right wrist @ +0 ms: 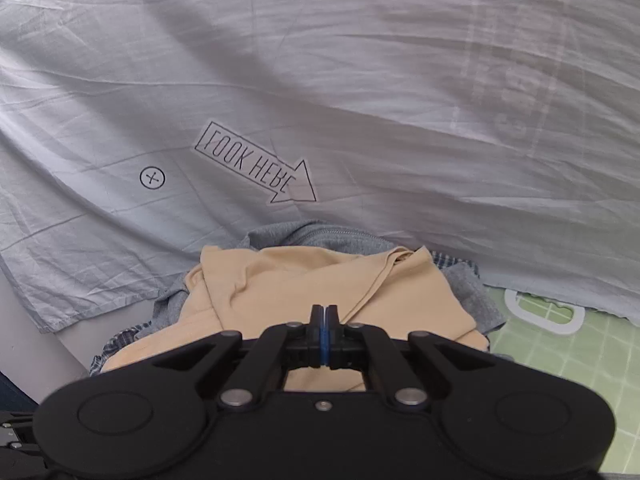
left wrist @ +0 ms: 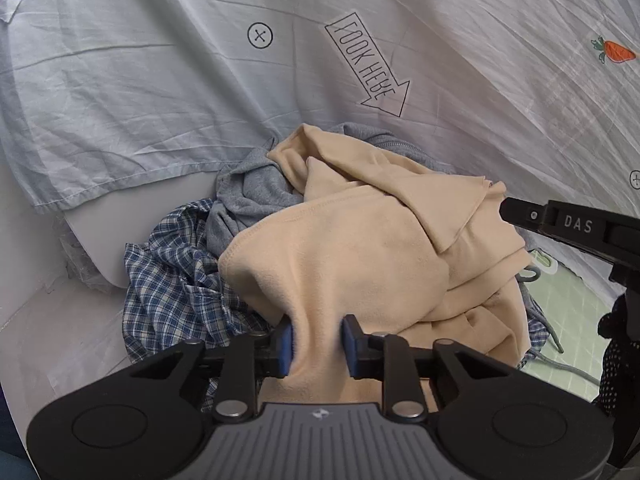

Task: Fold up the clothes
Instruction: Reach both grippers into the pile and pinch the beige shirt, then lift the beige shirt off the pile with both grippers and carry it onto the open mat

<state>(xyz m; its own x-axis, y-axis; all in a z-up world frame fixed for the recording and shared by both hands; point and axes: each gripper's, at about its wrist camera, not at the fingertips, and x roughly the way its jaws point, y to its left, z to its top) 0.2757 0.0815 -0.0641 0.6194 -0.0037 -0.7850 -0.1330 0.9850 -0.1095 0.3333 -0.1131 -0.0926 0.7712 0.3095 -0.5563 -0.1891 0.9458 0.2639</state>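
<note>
A pile of clothes lies at the edge of a bed: a beige fleece garment (left wrist: 360,256) on top, a grey hoodie (left wrist: 248,196) under it and a blue plaid shirt (left wrist: 172,280) at the left. My left gripper (left wrist: 317,344) has its blue pads either side of a bunched fold of the beige garment and pinches it. In the right wrist view the beige garment (right wrist: 320,284) fills the foreground. My right gripper (right wrist: 325,322) hovers over it, its pads pressed together with nothing seen between them. Its black finger (left wrist: 520,210) also enters the left wrist view from the right.
A wrinkled pale blue sheet (right wrist: 360,80) with a "LOOK HERE" arrow print (right wrist: 256,164) and a carrot print (left wrist: 616,50) spreads behind the pile. A green checked mat (right wrist: 560,344) covers the floor at the right. White board (left wrist: 104,248) shows under the sheet's hem.
</note>
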